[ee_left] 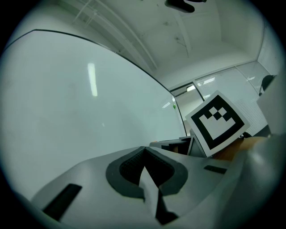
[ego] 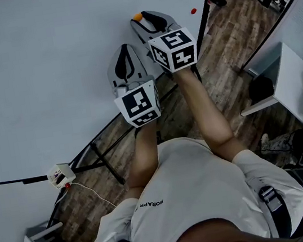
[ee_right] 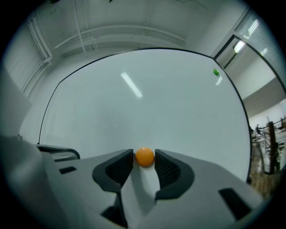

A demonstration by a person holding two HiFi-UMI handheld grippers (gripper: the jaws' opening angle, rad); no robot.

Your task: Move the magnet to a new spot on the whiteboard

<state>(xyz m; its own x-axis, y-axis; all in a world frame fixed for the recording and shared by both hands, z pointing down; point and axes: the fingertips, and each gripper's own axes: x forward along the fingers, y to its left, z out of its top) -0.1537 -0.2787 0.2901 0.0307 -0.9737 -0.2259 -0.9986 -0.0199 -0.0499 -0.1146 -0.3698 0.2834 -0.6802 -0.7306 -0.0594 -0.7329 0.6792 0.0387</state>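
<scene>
In the head view the orange magnet point(ego: 137, 17) was mostly hidden behind the right claw point(ego: 144, 15), with only a sliver showing at its tip against the whiteboard point(ego: 45, 60). The right gripper view showed it plainly: the magnet point(ee_right: 145, 157) sat on the board between the right claw's point(ee_right: 144, 154) two pads, which met it on either side. The left claw point(ego: 123, 48) was held just beside and lower. In its own view the left claw point(ee_left: 144, 151) had its jaws together with nothing between them, and the right claw's marker cube point(ee_left: 217, 123) cut off part of the scene.

The board lay bare to the left of the magnet. Its black frame edge point(ego: 202, 7) ran close on the right. A small red dot point(ego: 193, 10) sat near that edge, and only the right gripper view showed a green dot point(ee_right: 216, 72) by the upper corner.
</scene>
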